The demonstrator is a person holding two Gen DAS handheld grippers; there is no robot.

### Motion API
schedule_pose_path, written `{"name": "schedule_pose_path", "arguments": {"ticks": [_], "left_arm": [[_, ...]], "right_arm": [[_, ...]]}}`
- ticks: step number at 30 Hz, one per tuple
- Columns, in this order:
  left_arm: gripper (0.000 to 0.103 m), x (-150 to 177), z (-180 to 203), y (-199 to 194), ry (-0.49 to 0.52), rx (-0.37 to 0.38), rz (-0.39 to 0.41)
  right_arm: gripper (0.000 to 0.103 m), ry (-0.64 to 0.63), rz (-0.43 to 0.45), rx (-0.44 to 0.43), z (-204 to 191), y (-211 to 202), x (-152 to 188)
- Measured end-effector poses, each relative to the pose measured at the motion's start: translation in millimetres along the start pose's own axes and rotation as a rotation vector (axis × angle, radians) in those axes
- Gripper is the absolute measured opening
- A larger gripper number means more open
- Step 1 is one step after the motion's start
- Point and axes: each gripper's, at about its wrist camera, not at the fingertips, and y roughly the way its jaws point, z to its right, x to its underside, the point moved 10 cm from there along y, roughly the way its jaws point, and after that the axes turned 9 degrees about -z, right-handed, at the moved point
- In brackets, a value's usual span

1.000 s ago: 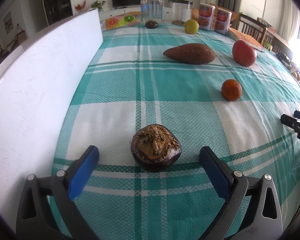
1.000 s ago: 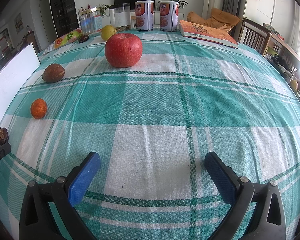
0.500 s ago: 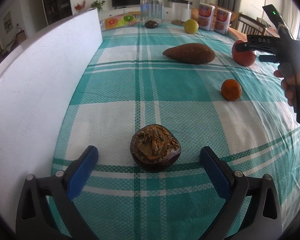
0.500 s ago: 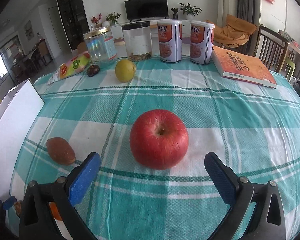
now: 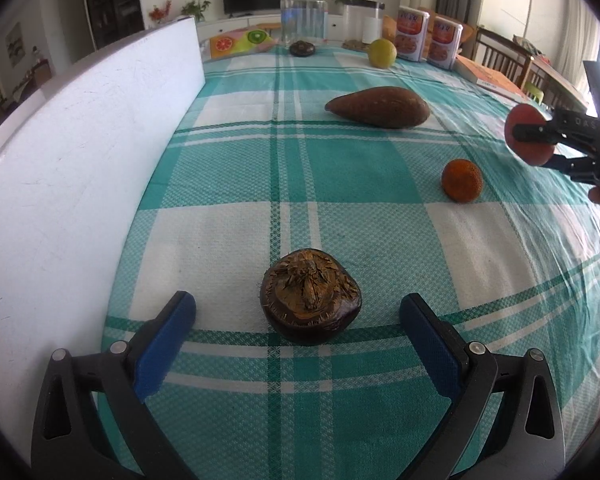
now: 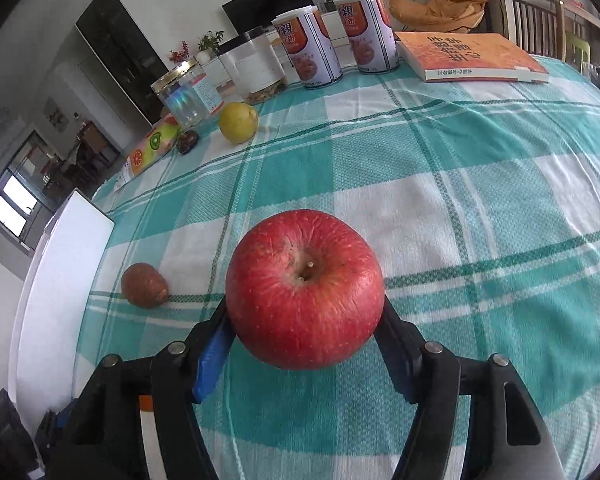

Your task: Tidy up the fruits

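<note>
While its jaws close, the right gripper (image 6: 305, 322) presses both pads on the red apple (image 6: 304, 288) at lower centre of the right wrist view. Low in the left wrist view, the left gripper (image 5: 298, 316) gapes around an untouched mangosteen (image 5: 310, 300) on the checked tablecloth (image 5: 240, 184).

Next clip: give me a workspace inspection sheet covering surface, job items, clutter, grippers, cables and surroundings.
Surface: table under teal-and-white checked cloth, white board along one edge.
Job's things: red apple, orange fruit, yellow fruit, long brown fruit, dark round fruit, a second dark fruit at the far end.
Clutter: two cans, two clear jars, book, fruit-print packet.
Grippers: left gripper open, straddling the dark round fruit; right gripper closing, pads on the red apple.
Cables: nothing seen.
Surroundings: television, plants, chairs.
</note>
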Motion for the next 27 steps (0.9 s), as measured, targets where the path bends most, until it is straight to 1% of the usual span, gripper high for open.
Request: {"name": "schedule_pose_path", "arguments": {"ticks": [3, 6, 8, 10, 11, 12, 15, 18, 20, 24, 27], "left_arm": [[0.101, 0, 3, -1, 0.006, 0.016, 0.002], [0.098, 1, 12, -7, 0.042, 0.037, 0.008], [0.084, -2, 21, -12, 0.073, 0.039, 0.028], [0.059, -3, 27, -12, 0.107, 0.013, 0.019], [0.050, -4, 28, -11, 0.116, 0.008, 0.016], [0.046, -3, 30, -11, 0.118, 0.020, 0.013], [0.046, 0, 31, -22, 0.093, 0.053, 0.028], [0.046, 6, 32, -46, 0.048, 0.115, 0.044], [0.046, 9, 31, -68, 0.007, 0.168, 0.061], [0.046, 11, 14, -120, -0.084, 0.240, 0.113], [0.046, 6, -20, -154, -0.168, 0.249, 0.158]], "right_arm": [[0.066, -0.029, 0.011, -0.026, 1, -22, 37], [0.066, -0.044, 0.019, -0.036, 5, -40, 70], [0.066, -0.062, 0.024, -0.027, 7, -48, 88], [0.066, -0.089, 0.038, -0.010, 5, -55, 100], [0.066, -0.106, 0.044, -0.006, 3, -58, 104], [0.066, -0.122, 0.049, -0.005, -1, -61, 107], [0.066, -0.156, 0.055, -0.016, -11, -67, 115], [0.066, -0.190, 0.034, -0.027, -26, -66, 124], [0.066, -0.229, 0.015, -0.041, -42, -63, 131], [0.066, -0.316, -0.024, -0.110, -97, -58, 142], [0.066, -0.407, -0.040, -0.182, -158, -59, 144]]}}
